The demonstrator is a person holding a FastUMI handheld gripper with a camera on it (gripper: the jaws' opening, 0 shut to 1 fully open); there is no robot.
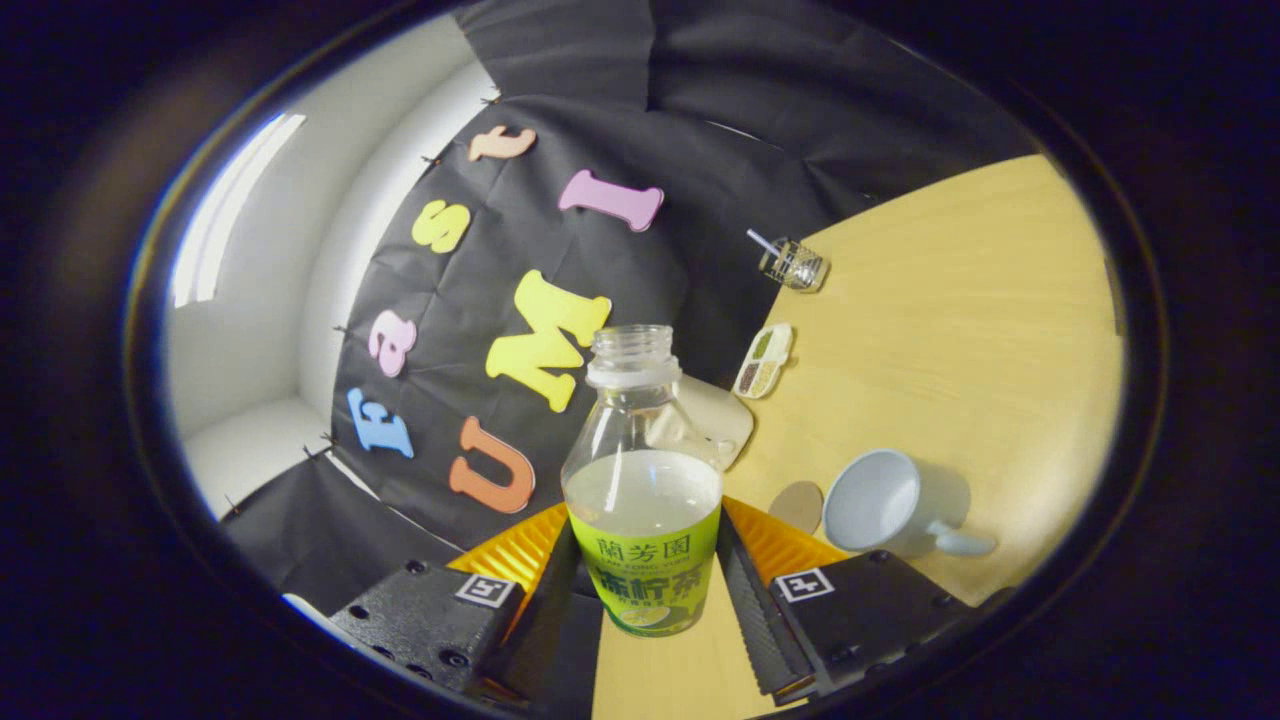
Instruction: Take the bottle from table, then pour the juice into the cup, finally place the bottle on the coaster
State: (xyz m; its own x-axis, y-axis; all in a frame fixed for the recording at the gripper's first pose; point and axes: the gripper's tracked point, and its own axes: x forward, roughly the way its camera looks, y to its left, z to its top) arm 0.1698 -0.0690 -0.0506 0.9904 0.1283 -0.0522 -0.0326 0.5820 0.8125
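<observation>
Clamped between the two fingers of the tongs (645,585) is the bottle (642,490), a clear plastic one with a green label around its lower part and no cap on its open neck. Both fingers press against its labelled sides, so the tongs are gripping it. Pale juice fills it to just above the label. The whole scene is tilted, with the wooden tabletop (960,330) running off beyond the fingers on one side. Just beyond the finger on that side lies the round coaster (797,505), flat on the wood, and right beside it stands the pale cup (885,503), its handle pointing away from the bottle. Farther ahead sits a small divided dish (764,360) with dark and greenish contents, and well beyond it a glass jar (795,264) with a straw.
</observation>
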